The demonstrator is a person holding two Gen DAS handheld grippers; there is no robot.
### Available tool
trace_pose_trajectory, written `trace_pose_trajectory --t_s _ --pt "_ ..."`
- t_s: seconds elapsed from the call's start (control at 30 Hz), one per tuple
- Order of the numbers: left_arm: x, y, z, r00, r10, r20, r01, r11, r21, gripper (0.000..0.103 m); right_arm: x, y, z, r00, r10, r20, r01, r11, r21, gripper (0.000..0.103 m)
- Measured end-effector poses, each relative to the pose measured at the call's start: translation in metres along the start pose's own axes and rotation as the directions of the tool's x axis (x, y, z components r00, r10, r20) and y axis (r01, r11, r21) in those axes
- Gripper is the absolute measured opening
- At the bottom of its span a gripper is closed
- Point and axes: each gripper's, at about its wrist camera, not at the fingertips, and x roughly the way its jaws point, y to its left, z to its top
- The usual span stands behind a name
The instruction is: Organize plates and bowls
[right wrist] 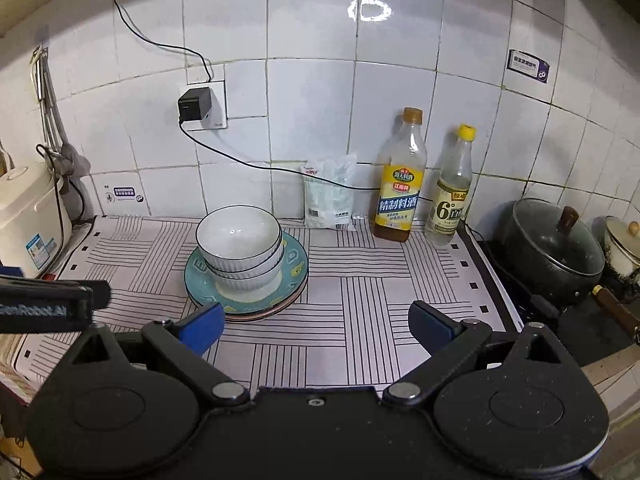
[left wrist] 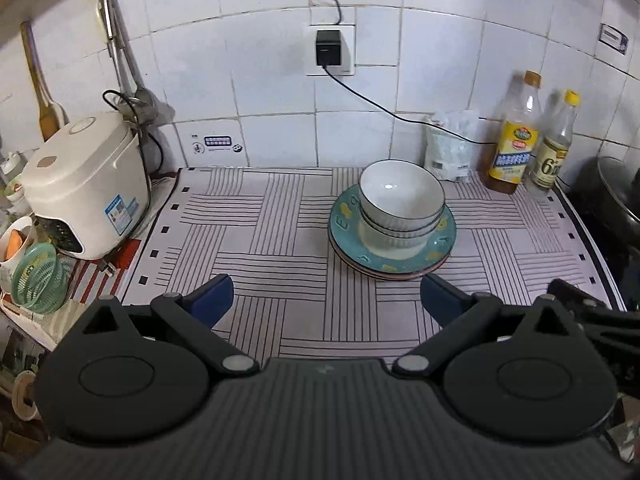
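Two white ribbed bowls [left wrist: 401, 200] sit nested on stacked teal and pink plates [left wrist: 348, 236], just beyond the wide-open, empty left gripper [left wrist: 326, 300] and right gripper [right wrist: 316, 326]. The stack stands toward the back edge of the striped counter mat [left wrist: 260, 240], white tiled wall [left wrist: 260, 20] behind.

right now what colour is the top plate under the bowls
Teal with small yellow designs; top plate shows best in the right wrist view, bowls stacked on it.
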Motion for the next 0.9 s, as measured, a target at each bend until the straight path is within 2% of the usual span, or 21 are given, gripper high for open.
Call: trace_pose_trajectory --t_s 0.23,0.77,0.9 --pt "0.004 -0.001 -0.010 1.000 -0.011 -0.008 0.011 1.000 0.003 0.101 0.005 0.001 -0.007 0.999 -0.036 -0.016 0.036 0.999 -0.008 0.100" --pt "0.014 0.006 -0.013 1.000 -0.018 -0.005 0.018 1.000 0.003 0.101 0.003 0.002 -0.009 1.000 -0.013 -0.024 0.013 1.000 -0.006 0.100" --pt "0.015 0.005 -0.014 1.000 0.007 -0.005 -0.007 1.000 0.011 0.101 0.005 0.000 -0.009 1.000 -0.010 -0.029 0.010 1.000 -0.001 0.100"
